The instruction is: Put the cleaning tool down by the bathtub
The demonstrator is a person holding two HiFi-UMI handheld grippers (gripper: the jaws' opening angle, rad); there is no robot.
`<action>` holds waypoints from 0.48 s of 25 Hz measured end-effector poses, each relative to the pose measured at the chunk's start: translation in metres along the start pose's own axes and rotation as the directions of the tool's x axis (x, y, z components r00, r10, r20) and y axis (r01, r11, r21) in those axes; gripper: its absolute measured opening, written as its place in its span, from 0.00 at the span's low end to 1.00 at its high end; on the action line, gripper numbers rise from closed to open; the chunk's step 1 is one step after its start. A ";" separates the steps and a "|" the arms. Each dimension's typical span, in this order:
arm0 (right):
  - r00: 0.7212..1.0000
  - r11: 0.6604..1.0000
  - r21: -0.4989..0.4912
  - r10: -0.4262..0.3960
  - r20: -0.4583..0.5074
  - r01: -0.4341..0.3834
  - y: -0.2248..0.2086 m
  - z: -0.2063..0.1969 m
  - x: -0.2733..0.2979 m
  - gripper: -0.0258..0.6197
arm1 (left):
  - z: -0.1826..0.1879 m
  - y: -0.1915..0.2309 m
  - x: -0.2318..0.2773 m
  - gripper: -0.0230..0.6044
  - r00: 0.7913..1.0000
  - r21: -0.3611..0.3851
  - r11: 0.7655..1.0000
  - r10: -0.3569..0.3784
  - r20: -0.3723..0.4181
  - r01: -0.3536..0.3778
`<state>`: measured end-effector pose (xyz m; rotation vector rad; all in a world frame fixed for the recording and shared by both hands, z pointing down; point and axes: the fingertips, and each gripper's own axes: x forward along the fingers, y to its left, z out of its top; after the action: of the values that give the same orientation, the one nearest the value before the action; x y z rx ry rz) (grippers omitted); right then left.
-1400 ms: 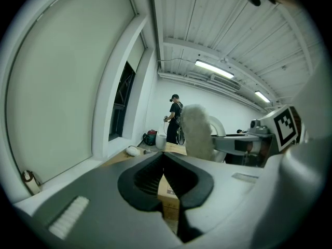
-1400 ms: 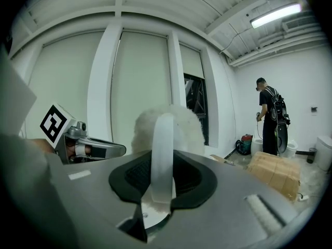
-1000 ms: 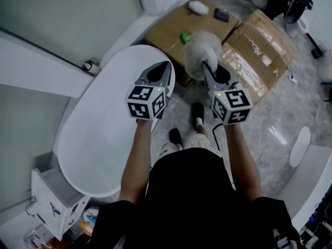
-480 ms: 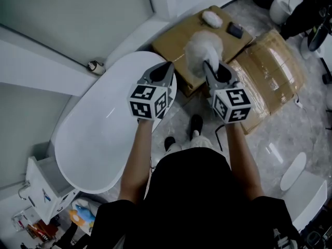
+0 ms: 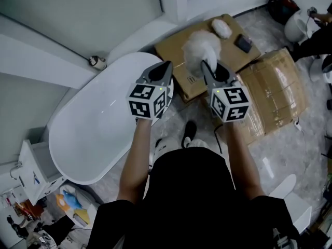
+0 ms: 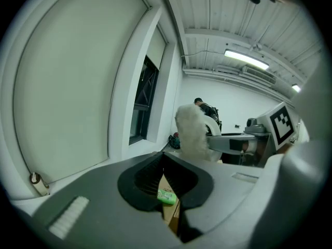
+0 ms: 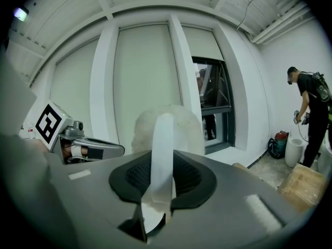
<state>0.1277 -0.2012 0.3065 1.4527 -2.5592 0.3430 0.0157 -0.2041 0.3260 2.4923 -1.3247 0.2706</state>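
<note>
The right tongs (image 5: 206,65) pinch the thin white handle of the cleaning tool (image 5: 199,46), with the jaws a little apart around it. Its fluffy head sticks up over the flat cardboard (image 5: 175,48), just right of the far end of the bathtub (image 5: 93,134). The left tongs (image 5: 167,65) hold nothing and look shut (hard to be sure). The handle is smooth and held only low down, so it could slip or tip. Dropped too soon, it lands on the cardboard or in the tub

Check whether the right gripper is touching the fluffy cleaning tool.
Touching. In the right gripper view, the right gripper has its jaws clamped on the cleaning tool by its white handle.
</note>
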 end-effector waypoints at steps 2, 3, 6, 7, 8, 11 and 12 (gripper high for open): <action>1.000 1.000 0.008 0.007 -0.013 -0.007 -0.009 -0.005 0.005 0.18 | -0.002 -0.001 0.005 0.03 1.000 -0.009 1.000 0.019 -0.002 -0.019; 1.000 1.000 0.011 0.015 -0.023 -0.014 -0.011 -0.010 0.007 0.18 | -0.005 -0.002 0.007 0.03 1.000 -0.014 1.000 0.024 -0.004 -0.024; 0.997 0.999 0.014 0.044 -0.061 -0.043 -0.010 -0.024 0.014 0.18 | -0.015 -0.003 0.008 0.03 0.999 -0.027 0.999 0.040 -0.022 -0.041; 0.996 0.998 0.016 0.054 -0.075 -0.053 -0.010 -0.029 0.017 0.18 | -0.019 -0.002 0.008 0.03 0.998 -0.032 0.998 0.047 -0.029 -0.048; 0.994 0.998 0.020 0.062 -0.089 -0.060 -0.009 -0.033 0.021 0.18 | -0.022 -0.001 0.008 0.03 0.998 -0.037 0.998 0.053 -0.036 -0.054; 0.989 0.997 0.036 0.078 -0.125 -0.074 -0.005 -0.046 0.030 0.18 | -0.033 0.004 0.008 0.03 0.996 -0.051 0.996 0.065 -0.058 -0.068; 0.987 0.996 0.040 0.081 -0.137 -0.076 -0.005 -0.050 0.033 0.18 | -0.036 0.005 0.008 0.03 0.996 -0.056 0.996 0.067 -0.064 -0.071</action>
<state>0.1171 -0.2166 0.3637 1.2927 -2.5159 0.4844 0.0148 -0.2000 0.3631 2.3736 -1.3755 0.3178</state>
